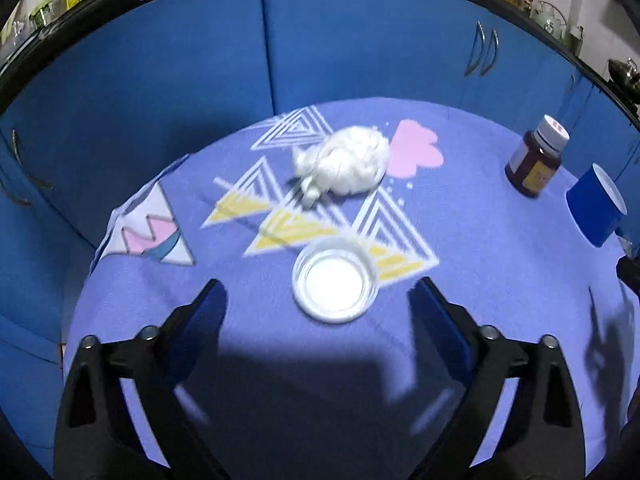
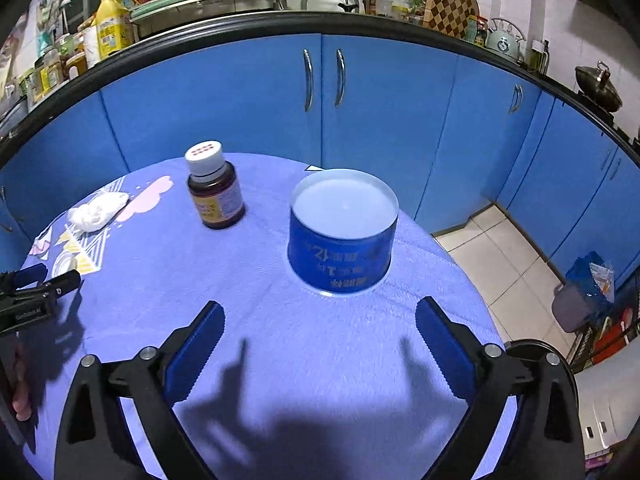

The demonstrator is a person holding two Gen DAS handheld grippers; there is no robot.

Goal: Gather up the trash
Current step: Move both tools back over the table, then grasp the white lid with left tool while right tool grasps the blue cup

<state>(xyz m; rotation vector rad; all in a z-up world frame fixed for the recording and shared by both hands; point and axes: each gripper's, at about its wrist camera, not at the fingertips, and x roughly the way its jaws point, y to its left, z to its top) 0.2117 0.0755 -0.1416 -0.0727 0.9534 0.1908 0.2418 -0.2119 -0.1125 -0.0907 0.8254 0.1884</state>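
The left gripper [image 1: 316, 300], black with blue ribbed pads, hangs spread wide and holding nothing; just ahead between its fingers lies a shallow clear plastic lid [image 1: 335, 279], and beyond it a crumpled white tissue wad [image 1: 345, 166] on the lilac patterned tablecloth [image 1: 480, 240]. The right gripper [image 2: 320, 320] is likewise released, facing the round blue tin [image 2: 342, 232]. Judging the tissue as trash: pinch it at the middle, since soft paper compresses and slips.
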